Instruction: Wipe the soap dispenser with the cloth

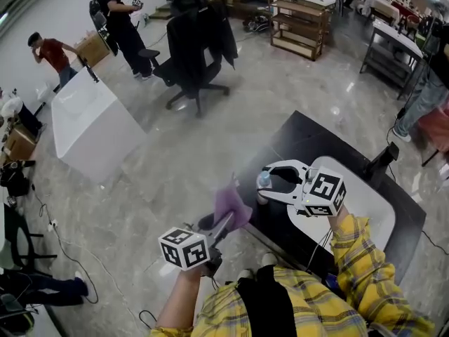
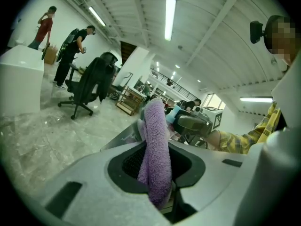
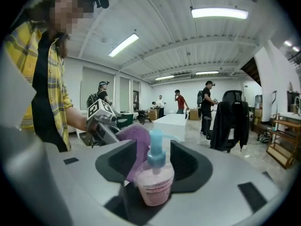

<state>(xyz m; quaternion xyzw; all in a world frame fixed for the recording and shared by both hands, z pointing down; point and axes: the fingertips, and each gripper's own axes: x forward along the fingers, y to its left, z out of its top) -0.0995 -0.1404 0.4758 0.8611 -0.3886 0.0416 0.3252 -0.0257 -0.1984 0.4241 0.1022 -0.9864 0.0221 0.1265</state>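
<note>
A clear soap dispenser point(image 3: 154, 180) with pink liquid and a teal pump stands upright between the jaws of my right gripper point(image 3: 154, 161). The pads stand wide on either side of it and do not press it. In the head view that dispenser point(image 1: 264, 182) is at the near left edge of the black table point(image 1: 309, 139), inside the right gripper point(image 1: 266, 186). My left gripper point(image 2: 157, 163) is shut on a purple cloth point(image 2: 155, 145), whose free end sticks out past the jaws. The cloth point(image 1: 231, 206) hangs just left of the dispenser, close to it; contact cannot be told.
A white board point(image 1: 365, 209) lies on the black table under my right arm. Beyond are a black office chair with a jacket point(image 1: 196, 48), a white table point(image 1: 88, 125), wooden shelves point(image 1: 298, 23) and several people standing on the far side of the marble floor.
</note>
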